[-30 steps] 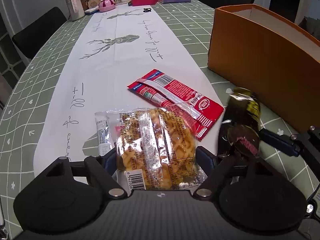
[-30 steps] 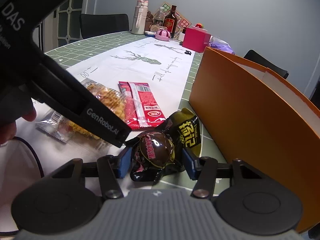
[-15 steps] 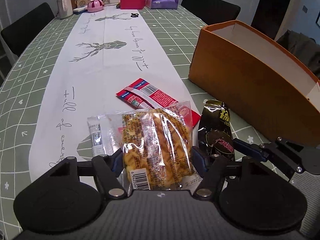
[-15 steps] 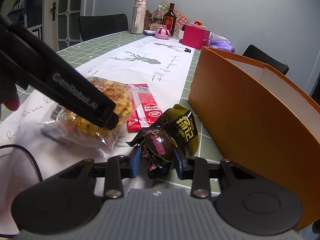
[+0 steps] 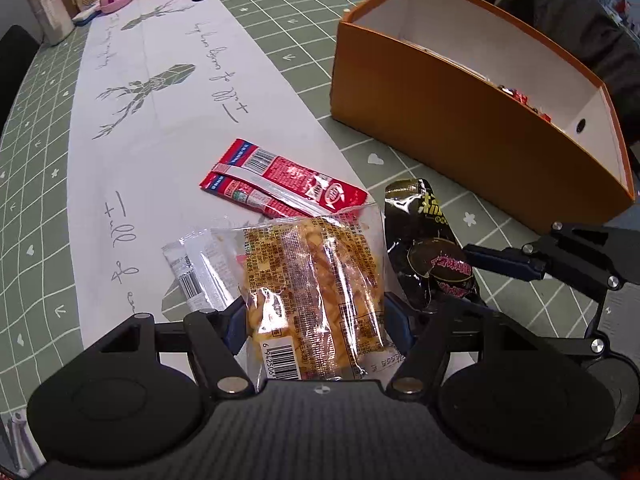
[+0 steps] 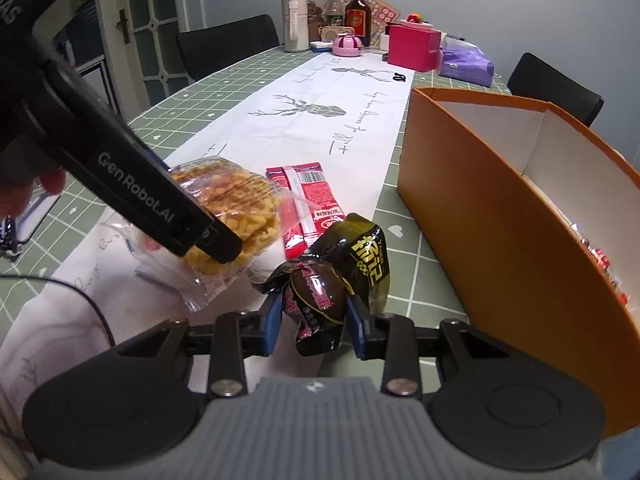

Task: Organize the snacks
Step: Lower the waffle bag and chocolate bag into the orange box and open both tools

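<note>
Left gripper (image 5: 316, 320), black plastic with blue pads, clamped on a crinkly clear-plastic bag of golden lattice crackers (image 5: 316, 280), barcode end toward the camera, bag raised off the white paper-like table runner with grey deer prints (image 5: 160, 120). Right gripper (image 6: 314, 316), same black and blue build, closed on a glossy dark brown foil packet with a rounded bulge and pink lettering (image 6: 320, 288), just beside the cracker bag. Flat red and white sachet (image 5: 280, 182), smooth and rectangular, lying on the runner's edge beyond both packets. Small silver and white wrapper (image 5: 192, 272) flat on the runner under the cracker bag's left side. Tall orange cardboard box with a white interior (image 5: 460, 120), open-topped, standing on the green grid-patterned tablecloth (image 5: 40, 160) near the brown packet.

Left wrist view only: the box's far inner end with a round hole, a few small red wrappers at its bottom, the silver wrapper's barcode. Right wrist view only: the left gripper's side with white lettering, fingers (image 6: 24, 196) of the holding hand, the pink cube box (image 6: 414, 46), bottles and dark chairs at the table's far end.
</note>
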